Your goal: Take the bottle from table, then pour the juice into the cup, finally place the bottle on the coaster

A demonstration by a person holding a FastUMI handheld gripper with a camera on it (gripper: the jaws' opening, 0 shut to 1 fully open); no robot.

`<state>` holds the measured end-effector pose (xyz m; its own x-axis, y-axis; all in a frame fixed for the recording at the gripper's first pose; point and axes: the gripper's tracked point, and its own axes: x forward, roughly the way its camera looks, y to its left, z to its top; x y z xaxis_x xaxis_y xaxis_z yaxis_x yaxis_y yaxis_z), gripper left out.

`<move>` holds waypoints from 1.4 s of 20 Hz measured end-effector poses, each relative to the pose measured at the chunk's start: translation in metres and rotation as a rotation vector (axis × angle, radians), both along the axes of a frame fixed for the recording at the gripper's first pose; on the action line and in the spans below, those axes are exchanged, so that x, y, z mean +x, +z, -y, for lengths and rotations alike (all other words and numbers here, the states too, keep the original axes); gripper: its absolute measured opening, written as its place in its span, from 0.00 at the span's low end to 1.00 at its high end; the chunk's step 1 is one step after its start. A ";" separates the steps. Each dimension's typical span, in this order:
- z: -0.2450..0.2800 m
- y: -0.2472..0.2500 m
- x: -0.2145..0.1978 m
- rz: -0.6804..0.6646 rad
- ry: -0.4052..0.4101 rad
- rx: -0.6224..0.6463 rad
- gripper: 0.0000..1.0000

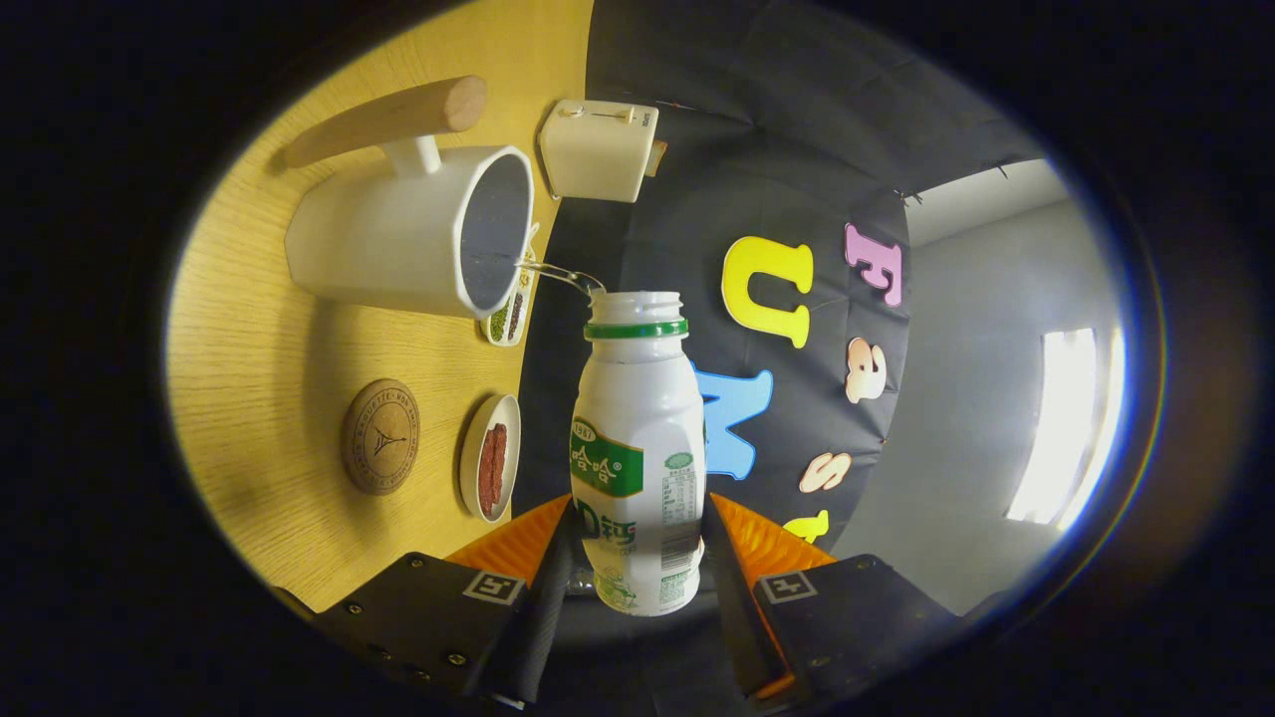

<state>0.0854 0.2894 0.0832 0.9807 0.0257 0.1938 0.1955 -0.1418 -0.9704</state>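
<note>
The claw (637,558) is closed on the bottle (637,448), both fingers pressing its lower sides, so the bottle sits between them with its open mouth pointing ahead. The bottle is smooth white plastic, waisted below a green neck ring, with a printed green and white label; its cap is off. The whole view is rolled sideways, so the wooden surface (259,349) with its fine pale grain stands like a wall beside the bottle. A thin clear stream (560,274) arcs from the bottle's mouth to the rim of the cup (398,244), a glossy white tapered vessel with a dark inside, just beyond the bottle's mouth. A thick rounded wooden handle (383,119) on a short white stem juts from the cup's side, away from the bottle. Past the cup, at the surface's far edge against the black cloth, stands a cream, boxy block (598,149) with rounded corners. The coaster (381,436), a flat round cork disc with a stamped ring and emblem, lies bare on the surface beside the bottle's body, well apart from the cup. Between coaster and bottle sits a small shallow white dish (489,456) holding something red and grainy; a second small dish (510,317) with green and dark contents is tucked by the cup's rim.
</note>
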 end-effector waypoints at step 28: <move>0.000 0.012 0.000 0.041 -0.002 -0.077 0.71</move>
